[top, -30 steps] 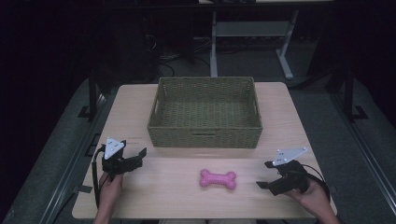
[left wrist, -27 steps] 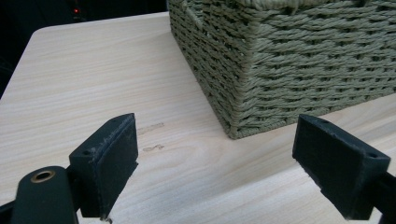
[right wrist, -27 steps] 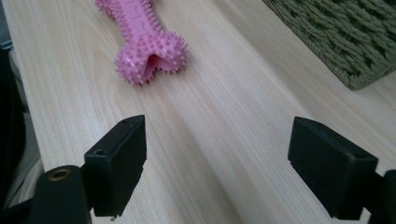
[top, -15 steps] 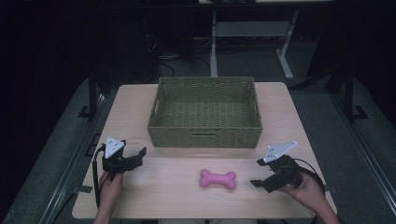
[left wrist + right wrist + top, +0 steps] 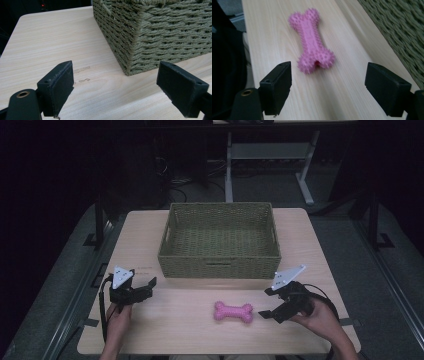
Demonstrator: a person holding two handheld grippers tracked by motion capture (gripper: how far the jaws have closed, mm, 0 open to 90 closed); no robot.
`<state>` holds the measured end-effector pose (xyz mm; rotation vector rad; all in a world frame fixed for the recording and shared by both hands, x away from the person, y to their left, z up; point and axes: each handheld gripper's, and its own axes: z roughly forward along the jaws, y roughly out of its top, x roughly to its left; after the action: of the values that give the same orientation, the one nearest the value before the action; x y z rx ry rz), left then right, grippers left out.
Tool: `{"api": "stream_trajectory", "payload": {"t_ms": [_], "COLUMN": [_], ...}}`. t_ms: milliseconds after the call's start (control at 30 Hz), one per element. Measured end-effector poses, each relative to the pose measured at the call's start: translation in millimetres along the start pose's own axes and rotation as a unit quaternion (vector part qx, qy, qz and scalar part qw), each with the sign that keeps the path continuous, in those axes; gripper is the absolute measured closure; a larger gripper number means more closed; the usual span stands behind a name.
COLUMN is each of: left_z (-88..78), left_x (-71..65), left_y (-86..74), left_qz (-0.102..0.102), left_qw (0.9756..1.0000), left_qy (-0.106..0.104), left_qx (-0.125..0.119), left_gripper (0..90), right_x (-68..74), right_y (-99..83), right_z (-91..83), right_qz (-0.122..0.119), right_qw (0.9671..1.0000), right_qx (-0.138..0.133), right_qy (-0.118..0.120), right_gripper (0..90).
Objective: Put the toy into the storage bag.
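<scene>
Right tool (image 5: 268,304) wide open, empty, near bone (image 5: 233,312). Left tool (image 5: 145,286) open, empty. Risk: jaws closing on knobby end, bone slipping out.

A light wooden table (image 5: 145,235) with rounded corners fills the middle of the high view, its grain running left to right. A woven green basket (image 5: 220,240) sits on it in the upper centre of the frame, its far wall close to the table's far edge. A pink toy bone (image 5: 233,312) with a knobbly surface lies flat on the bare wood in the lower centre, near the front edge and apart from the basket. In the left gripper view, two small dark marks (image 5: 82,75) show on the wood just beside the basket's corner.
</scene>
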<state>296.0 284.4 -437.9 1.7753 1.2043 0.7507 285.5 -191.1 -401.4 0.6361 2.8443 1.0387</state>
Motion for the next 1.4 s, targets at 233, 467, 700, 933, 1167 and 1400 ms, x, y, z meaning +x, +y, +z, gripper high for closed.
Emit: {"api": "stream_trajectory", "payload": {"t_ms": [233, 467, 700, 933, 1167, 1400], "left_z": [-0.2, -0.7, -0.6, -1.2, -0.8, -1.6], "left_x": [1.1, 2.4, 3.5, 4.0, 5.0, 5.4], "left_y": [-0.1, -0.2, -0.2, -0.3, -0.8, -0.6], "left_qz": [-0.002, -0.007, -0.008, -0.009, -0.011, -0.011], "left_qw": [1.0000, 1.0000, 1.0000, 1.0000, 0.9999, 0.9999], "left_qy": [0.000, 0.000, -0.002, -0.001, 0.000, 0.002], "left_qx": [0.000, -0.002, -0.004, -0.003, -0.004, -0.004], "left_gripper": [13.7, 13.7, 13.7, 13.7, 13.7, 13.7], "right_x": [4.7, 6.3, 11.9, 15.1, 14.5, 15.8], "right_y": [14.2, 26.2, 39.8, 48.7, 56.0, 59.6], "right_z": [4.7, 15.2, 32.9, 42.2, 51.5, 61.6], "right_qz": [-0.014, -0.032, -0.049, -0.058, -0.067, -0.075], "right_qw": [0.9998, 0.9991, 0.9974, 0.9959, 0.9945, 0.9931], "right_qx": [0.002, 0.021, 0.039, 0.049, 0.057, 0.067], "right_qy": [0.011, 0.016, 0.036, 0.050, 0.057, 0.060], "right_gripper": [21.5, 20.6, 19.6, 18.8, 19.3, 22.1]}}
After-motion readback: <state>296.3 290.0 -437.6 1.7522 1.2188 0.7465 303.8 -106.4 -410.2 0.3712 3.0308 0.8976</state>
